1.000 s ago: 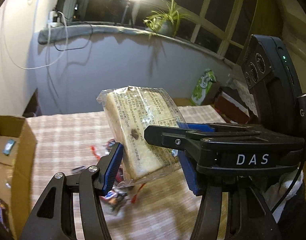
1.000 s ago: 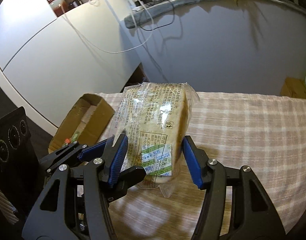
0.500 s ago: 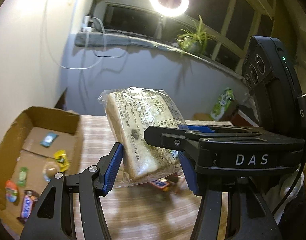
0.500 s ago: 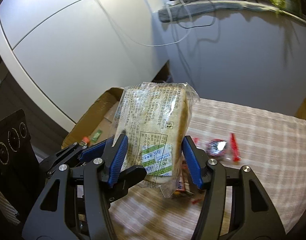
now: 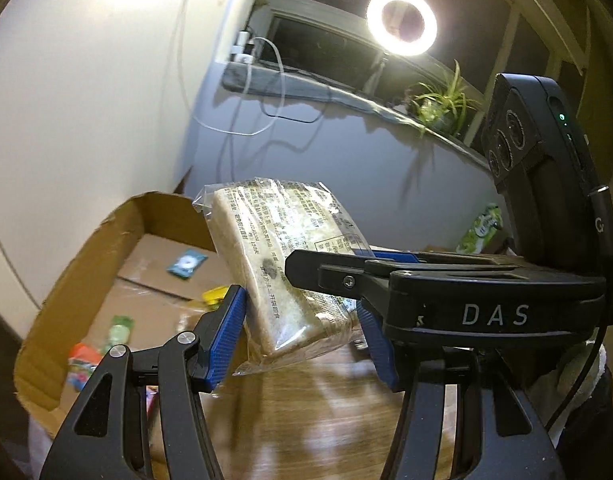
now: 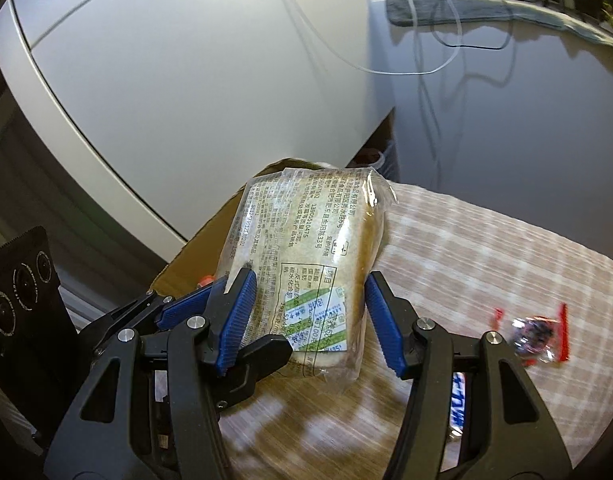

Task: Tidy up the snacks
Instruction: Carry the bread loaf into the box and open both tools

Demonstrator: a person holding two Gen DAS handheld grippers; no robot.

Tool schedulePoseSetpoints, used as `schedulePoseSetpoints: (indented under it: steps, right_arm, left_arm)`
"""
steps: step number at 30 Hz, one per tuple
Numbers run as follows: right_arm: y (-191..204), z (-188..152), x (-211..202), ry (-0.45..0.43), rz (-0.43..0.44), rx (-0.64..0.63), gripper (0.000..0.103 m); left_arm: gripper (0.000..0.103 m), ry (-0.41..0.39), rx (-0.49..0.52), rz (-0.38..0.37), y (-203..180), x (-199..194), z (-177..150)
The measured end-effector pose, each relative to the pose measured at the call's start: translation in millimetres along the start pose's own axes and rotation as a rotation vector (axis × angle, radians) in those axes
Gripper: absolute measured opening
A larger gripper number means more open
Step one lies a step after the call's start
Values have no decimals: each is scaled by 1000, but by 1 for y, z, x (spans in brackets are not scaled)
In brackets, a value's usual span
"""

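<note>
A wrapped bread slice (image 5: 282, 256) in clear printed plastic is held in the air by both grippers at once. My left gripper (image 5: 302, 336) is shut on its lower end; the right gripper's black finger crosses in front of it. In the right wrist view the bread (image 6: 306, 264) stands upright between the blue pads of my right gripper (image 6: 312, 320), which is shut on it. An open cardboard box (image 5: 86, 280) with several small snack packets inside lies to the left, just beyond the bread. Its edge (image 6: 202, 240) shows behind the bread.
A checked tablecloth (image 6: 486, 256) covers the table. A red-ended candy packet (image 6: 534, 332) and a blue-lettered bar (image 6: 458, 404) lie on it at the right. A white cabinet (image 6: 186, 80), a grey wall, a ring light (image 5: 402, 20) and a potted plant (image 5: 442, 108) stand behind.
Both grippers have carried the bread to the left, from over the middle of the table to the edge of the cardboard box. Their hold on the bread is unchanged.
</note>
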State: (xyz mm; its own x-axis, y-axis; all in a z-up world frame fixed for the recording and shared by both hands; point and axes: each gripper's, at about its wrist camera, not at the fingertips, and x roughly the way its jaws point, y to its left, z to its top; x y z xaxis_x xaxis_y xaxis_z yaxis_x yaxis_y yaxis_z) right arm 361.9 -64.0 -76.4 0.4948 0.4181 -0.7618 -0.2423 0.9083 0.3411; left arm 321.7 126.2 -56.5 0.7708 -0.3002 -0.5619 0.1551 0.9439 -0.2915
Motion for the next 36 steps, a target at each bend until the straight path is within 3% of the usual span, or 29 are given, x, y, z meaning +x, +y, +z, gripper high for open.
schedulePoseSetpoints:
  steps: [13, 28, 32, 36]
  right_arm:
    - [32, 9, 49, 64, 31, -46, 59]
    - [47, 13, 83, 112, 23, -71, 60]
    - [48, 12, 84, 103, 0, -78, 62]
    - [48, 13, 80, 77, -15, -77, 74]
  left_arm:
    - [57, 20, -71, 47, 47, -7, -8]
    - [56, 46, -116, 73, 68, 0, -8]
    - [56, 44, -111, 80, 69, -2, -8]
    - [56, 44, -111, 83, 70, -3, -8]
